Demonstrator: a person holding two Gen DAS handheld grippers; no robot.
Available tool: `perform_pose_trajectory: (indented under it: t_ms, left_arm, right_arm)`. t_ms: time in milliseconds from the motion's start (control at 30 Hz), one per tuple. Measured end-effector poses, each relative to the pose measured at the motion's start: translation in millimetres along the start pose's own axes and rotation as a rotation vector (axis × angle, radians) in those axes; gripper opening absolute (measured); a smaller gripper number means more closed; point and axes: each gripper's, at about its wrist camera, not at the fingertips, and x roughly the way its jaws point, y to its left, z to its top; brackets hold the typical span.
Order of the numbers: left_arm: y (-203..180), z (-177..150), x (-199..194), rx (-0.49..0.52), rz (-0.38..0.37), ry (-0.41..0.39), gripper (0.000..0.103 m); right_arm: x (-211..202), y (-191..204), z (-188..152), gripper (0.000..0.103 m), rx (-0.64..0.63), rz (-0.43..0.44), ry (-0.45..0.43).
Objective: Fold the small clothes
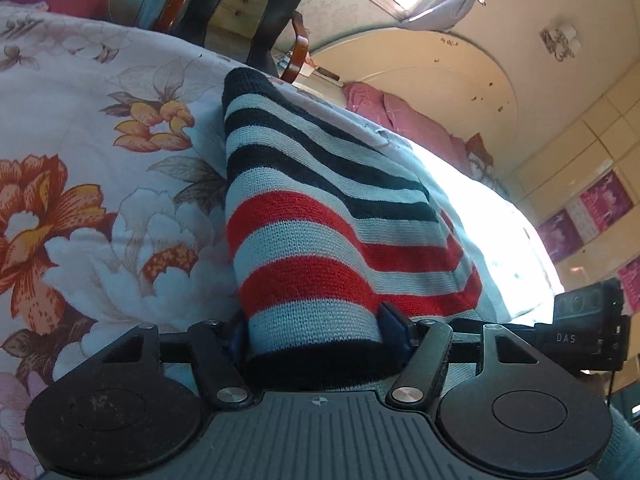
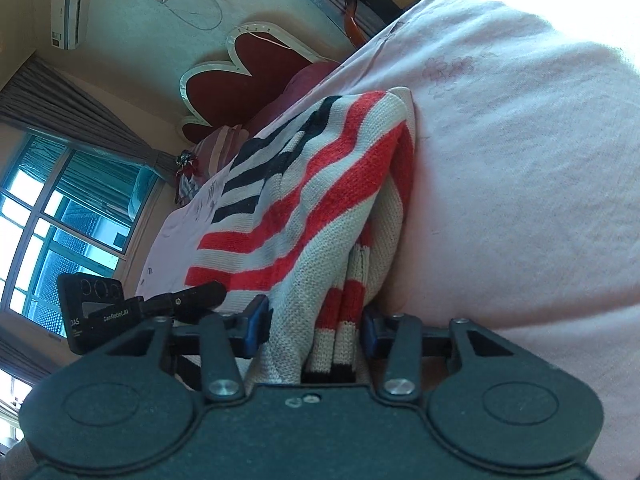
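A small knitted sweater (image 1: 320,232) with red, navy and pale stripes lies on the floral bedsheet (image 1: 100,160). My left gripper (image 1: 316,328) is shut on its navy-hemmed edge, and the cloth bulges between the blue pads (image 1: 394,320). In the right wrist view my right gripper (image 2: 316,324) is shut on several bunched layers of the same sweater (image 2: 320,184), which runs away over the pale bedsheet (image 2: 520,160). The other gripper's black body (image 2: 100,308) shows at the left there, and in the left wrist view (image 1: 588,328) at the right.
A pink pillow (image 1: 400,116) lies by the arched headboard (image 1: 440,80). A dark chair and a wooden drawer unit (image 1: 240,4) stand beyond the bed. A window (image 2: 60,220), grey curtains and a red heart-shaped wall piece (image 2: 248,80) are in the right wrist view.
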Motion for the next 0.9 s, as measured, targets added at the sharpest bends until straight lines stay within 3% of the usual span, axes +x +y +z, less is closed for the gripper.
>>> perform_pose_trajectory:
  t_ms: [200,500,667,900]
  left_arm:
    - [-7.3,1.5,-10.1,0.023,-0.006,-0.026,0.048]
    - [-20.4,11.8,-47.7,0.125,-0.069,-0.038,0.046]
    - [-4.7,8.3,-85.7,0.156,-0.096,-0.057,0.046]
    - [50.8,6.8,-151.0,0.166,-0.067,-0.078,0.046]
  right_arm:
    - [-8.7,30.2,-9.0,0.034,-0.105,-0.081,-0.053]
    - [-32.3,87.8,-25.0,0.034,-0.215,-0.155,-0.117]
    - [-30.9,123.3,-39.5,0.034,-0.241,-0.186,-0.139]
    - [19.5,182.3,-54.2,0.034,-0.279,-0.169,-0.136]
